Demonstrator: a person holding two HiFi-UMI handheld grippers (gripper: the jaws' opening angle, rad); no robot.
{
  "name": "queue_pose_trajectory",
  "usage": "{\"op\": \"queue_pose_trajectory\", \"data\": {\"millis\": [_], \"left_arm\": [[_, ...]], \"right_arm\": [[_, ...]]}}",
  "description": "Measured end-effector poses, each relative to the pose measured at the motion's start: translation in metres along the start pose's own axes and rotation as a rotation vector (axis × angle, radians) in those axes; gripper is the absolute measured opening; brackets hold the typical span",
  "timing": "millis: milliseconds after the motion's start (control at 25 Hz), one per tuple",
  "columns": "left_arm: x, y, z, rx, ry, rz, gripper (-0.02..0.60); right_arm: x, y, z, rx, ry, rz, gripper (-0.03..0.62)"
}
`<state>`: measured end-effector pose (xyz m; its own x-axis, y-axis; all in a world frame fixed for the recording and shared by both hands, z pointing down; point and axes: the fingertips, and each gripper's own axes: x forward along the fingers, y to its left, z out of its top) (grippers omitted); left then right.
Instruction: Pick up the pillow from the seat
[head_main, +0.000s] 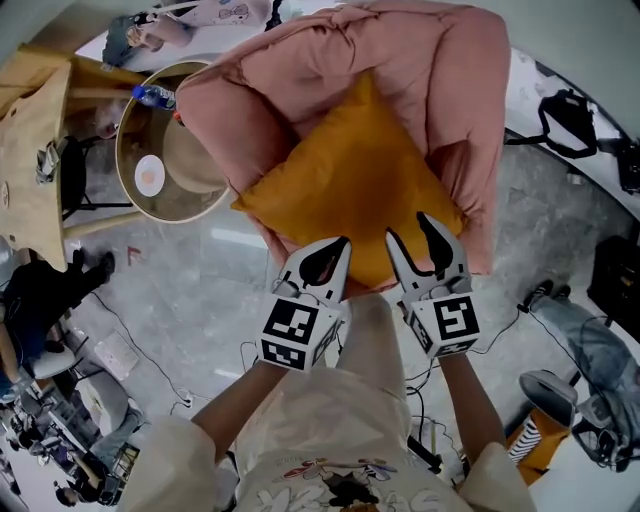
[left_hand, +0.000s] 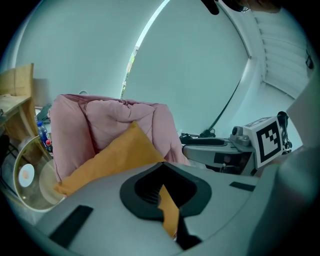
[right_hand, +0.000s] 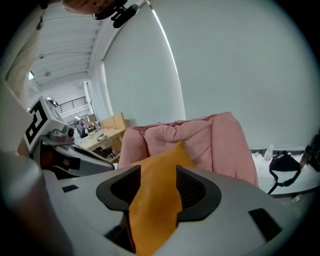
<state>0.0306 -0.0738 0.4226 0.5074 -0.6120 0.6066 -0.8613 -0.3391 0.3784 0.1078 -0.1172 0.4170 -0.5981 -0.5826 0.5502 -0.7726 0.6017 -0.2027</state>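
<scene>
At the near edge of the orange pillow (head_main: 350, 180), the left gripper (head_main: 340, 246) has its fingers clenched together on nothing, while the right gripper (head_main: 409, 228) holds its own partly spread, the pillow's edge between them unpinched. The pillow rests on the seat of the pink armchair (head_main: 430, 70), one corner up against the backrest.

Grey marbled floor (head_main: 190, 290) is reflecting the room light in pale streaks. A pink armchair (head_main: 300, 80) is standing mid-scene. A round wood-rimmed table (head_main: 170, 217) is sitting just to its left. A wooden desk (head_main: 30, 150) is standing further left. A plain white wall (left_hand: 200, 75) is rising behind the armchair. A black bag (head_main: 568, 110) is lying at far right.
</scene>
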Motion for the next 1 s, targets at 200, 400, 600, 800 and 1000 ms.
{"op": "queue_pose_trajectory", "data": {"millis": [200,400,600,800,1000], "left_arm": [[0.019,0.011,-0.001,-0.015,0.01,0.0,0.005],[0.038,0.019,-0.003,-0.035,0.022,-0.005,0.005],[0.055,0.025,-0.008,-0.04,0.03,-0.009,0.005],[0.073,0.024,-0.012,-0.049,0.035,-0.018,0.005],[0.088,0.022,-0.012,-0.052,0.025,-0.025,0.006]], "right_arm": [[0.026,-0.014,-0.006,0.015,0.035,0.081,0.302],[0.057,-0.024,-0.022,-0.02,0.092,0.198,0.395],[0.079,-0.036,-0.026,-0.039,0.098,0.256,0.453],[0.093,-0.052,-0.03,-0.053,0.122,0.317,0.496],[0.106,-0.063,-0.036,-0.08,0.153,0.413,0.581]]}}
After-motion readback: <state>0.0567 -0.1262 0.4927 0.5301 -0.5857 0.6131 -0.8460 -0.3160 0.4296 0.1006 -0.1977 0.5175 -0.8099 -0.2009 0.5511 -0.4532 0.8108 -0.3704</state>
